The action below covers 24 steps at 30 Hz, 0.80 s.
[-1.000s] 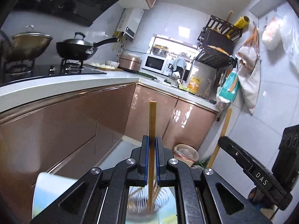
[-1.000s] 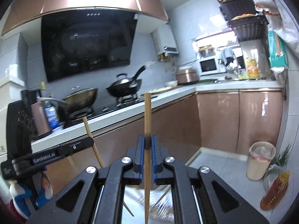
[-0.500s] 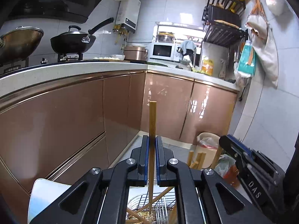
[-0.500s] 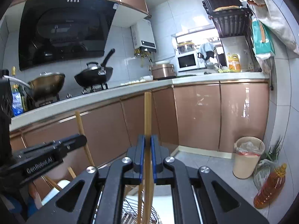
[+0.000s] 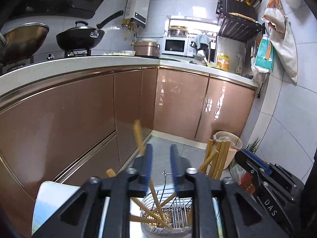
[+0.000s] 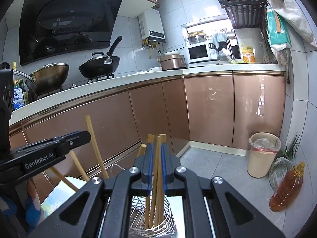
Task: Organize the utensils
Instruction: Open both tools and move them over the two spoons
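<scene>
Left wrist view: the left tongs (image 5: 160, 165) stand wide apart, gripping nothing; a blurred chopstick (image 5: 138, 136) tilts just beside the left pad; below them sits a wire basket (image 5: 168, 216) with chopsticks leaning inside.

Right wrist view: the right tongs (image 6: 156, 163) are slightly parted; chopsticks (image 6: 157, 170) stand loosely between the pads, their lower ends in the basket (image 6: 152, 218) beneath.

1. Wire holder (image 5: 168, 216) below both hand-held grippers; chopsticks (image 6: 156, 180) stand in it.
2. Wok (image 6: 100, 65) on the desk (image 6: 118, 83), microwave (image 6: 199, 53) to its right.
3. Bin (image 6: 263, 154) on the floor, oil bottle (image 6: 286, 188) right of it.
</scene>
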Tool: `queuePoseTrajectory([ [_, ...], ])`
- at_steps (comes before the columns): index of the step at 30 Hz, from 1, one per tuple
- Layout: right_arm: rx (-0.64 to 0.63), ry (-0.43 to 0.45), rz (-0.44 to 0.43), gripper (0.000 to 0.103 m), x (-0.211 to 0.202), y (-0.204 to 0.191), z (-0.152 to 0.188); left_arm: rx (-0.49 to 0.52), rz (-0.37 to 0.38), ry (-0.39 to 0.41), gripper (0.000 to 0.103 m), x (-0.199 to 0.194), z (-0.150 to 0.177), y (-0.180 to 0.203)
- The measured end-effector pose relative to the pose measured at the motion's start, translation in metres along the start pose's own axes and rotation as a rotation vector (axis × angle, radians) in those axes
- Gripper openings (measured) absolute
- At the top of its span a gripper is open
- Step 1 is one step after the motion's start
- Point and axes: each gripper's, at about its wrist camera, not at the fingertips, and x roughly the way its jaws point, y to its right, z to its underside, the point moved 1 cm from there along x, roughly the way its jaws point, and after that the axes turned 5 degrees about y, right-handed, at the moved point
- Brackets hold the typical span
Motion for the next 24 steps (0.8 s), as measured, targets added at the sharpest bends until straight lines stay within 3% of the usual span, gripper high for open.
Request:
queuePoseTrajectory([
  [5,-0.010,0.023,0.006,0.011,-0.030,-0.007,-0.016,-0.011,-0.003,0.031,0.035,-0.036,-0.011,-0.010],
  [9,-0.005,0.053,0.011,0.023,-0.063,-0.010,-0.033,-0.039,-0.007,0.024,0.042,-0.076,-0.020,-0.025],
  [18,-0.019,0.064,0.046,0.025,-0.154,-0.023,-0.066,-0.087,-0.077,-0.147,0.047,-0.146,0.004,-0.061],
  [24,-0.015,-0.046,0.067,0.025,-0.183,-0.023,-0.059,-0.140,-0.073,-0.310,0.050,-0.170,0.052,-0.076],
])
